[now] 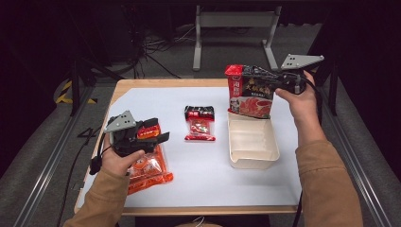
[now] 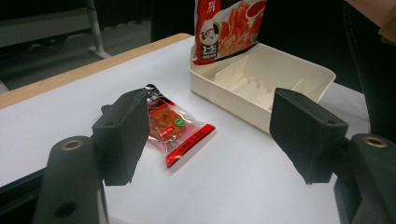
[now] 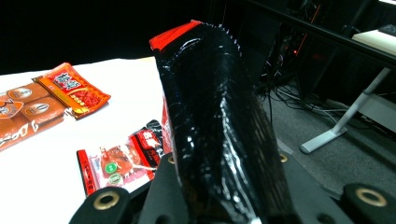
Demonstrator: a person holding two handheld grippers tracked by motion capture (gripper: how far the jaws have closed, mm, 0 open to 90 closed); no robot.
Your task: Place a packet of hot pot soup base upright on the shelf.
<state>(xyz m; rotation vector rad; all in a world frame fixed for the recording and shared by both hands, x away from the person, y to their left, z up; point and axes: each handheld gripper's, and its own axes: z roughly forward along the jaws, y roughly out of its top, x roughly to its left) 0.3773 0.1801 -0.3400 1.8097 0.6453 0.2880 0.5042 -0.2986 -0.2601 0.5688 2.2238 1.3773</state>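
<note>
A: Holding the large pouch point(image 1: 249, 91) upright, the right tool point(image 1: 279, 81) clamps its side, its lower edge just above the far end of the tray point(image 1: 253, 156); probably so it can be lowered in.

B: And the left tool point(image 1: 152, 137)?

A: Its jaws stand apart with nothing between them, above the orange packs point(image 1: 150, 169) at the table's point(image 1: 198, 189) left, likely ready for the next pick.

B: The count?

A: One tray, one large pouch, one small packet point(image 1: 199, 123) mid-table, two tools; the orange packs overlap, so their number is unclear.
</note>
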